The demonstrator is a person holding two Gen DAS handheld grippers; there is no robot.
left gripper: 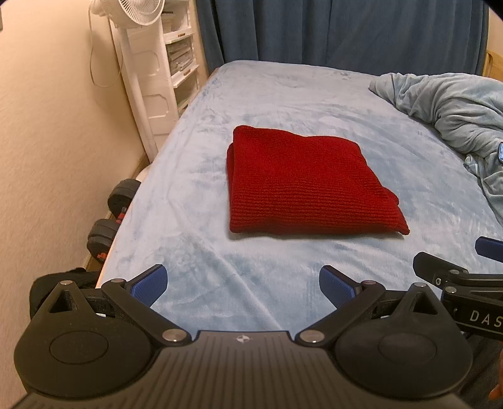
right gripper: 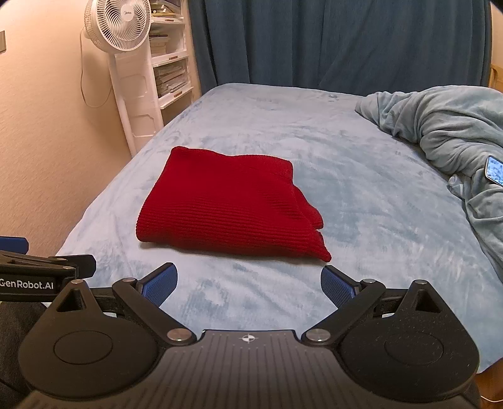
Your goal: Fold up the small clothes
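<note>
Bed [left gripper: 283,94] fills most of the room ahead, covered in a pale blue fleece sheet, bare along its near edge. Dark blue curtain [right gripper: 330,41] hangs behind the far end. A crumpled blue-grey blanket [right gripper: 440,126] is heaped on the right side of the bed; a phone [right gripper: 495,170] lies on its folds, screen up.

White standing fan [right gripper: 118,23] and white shelf unit [right gripper: 171,69] stand against the left wall, past the bed's corner. Two dark dumbbells [left gripper: 113,217] sit on the floor between wall and bed.

Red knit garment [left gripper: 301,185] lies folded into a thick, roughly square stack near the middle of the bed, flat on the sheet. Layered edges show at its right side; the near right corner tapers to a point.

Left gripper [left gripper: 243,286]: fingers spread wide apart, empty, hovering over the bed's near edge, short of the garment. Right gripper [right gripper: 250,286]: likewise spread wide, empty, its right blue pad [right gripper: 336,288] just beside the garment's near right corner, apparently not touching. The two grippers sit side by side.
</note>
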